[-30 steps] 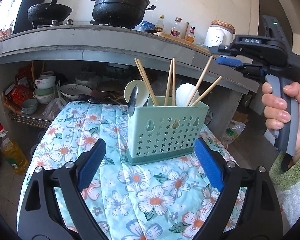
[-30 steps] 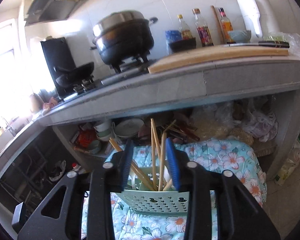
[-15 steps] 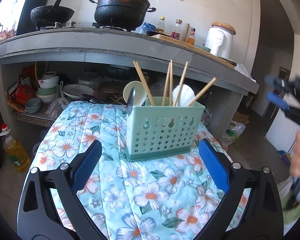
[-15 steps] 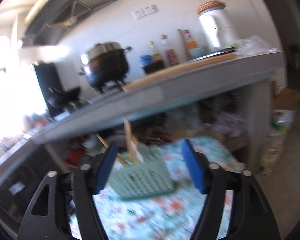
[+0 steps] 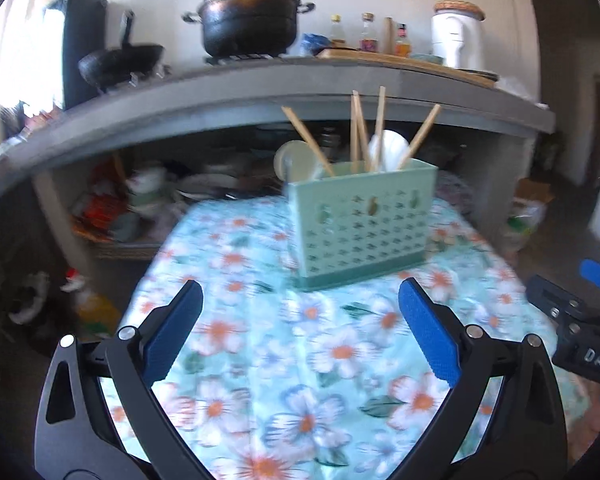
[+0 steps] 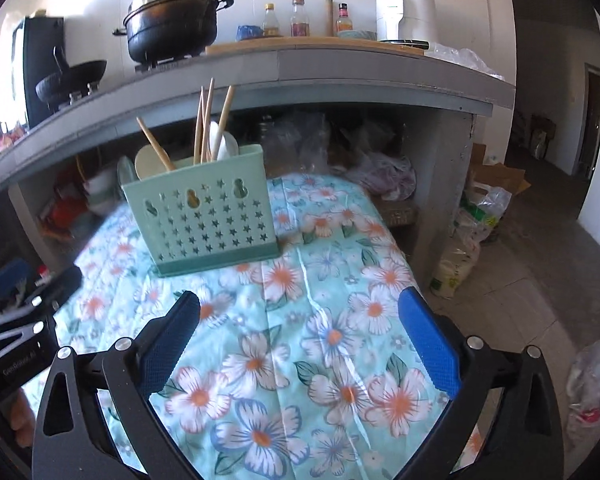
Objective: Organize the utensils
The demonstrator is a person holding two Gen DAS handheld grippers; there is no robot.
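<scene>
The utensil holder (image 6: 208,220) is seen ahead and left of the opening, empty right tongs (image 6: 298,344); the left tongs (image 5: 300,332) are spread, nothing between them.

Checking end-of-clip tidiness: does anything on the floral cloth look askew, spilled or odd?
Nothing stands out. The green utensil caddy stands upright on the floral cloth, chopsticks and spoons leaning loosely inside; nothing lies loose on the cloth.
</scene>
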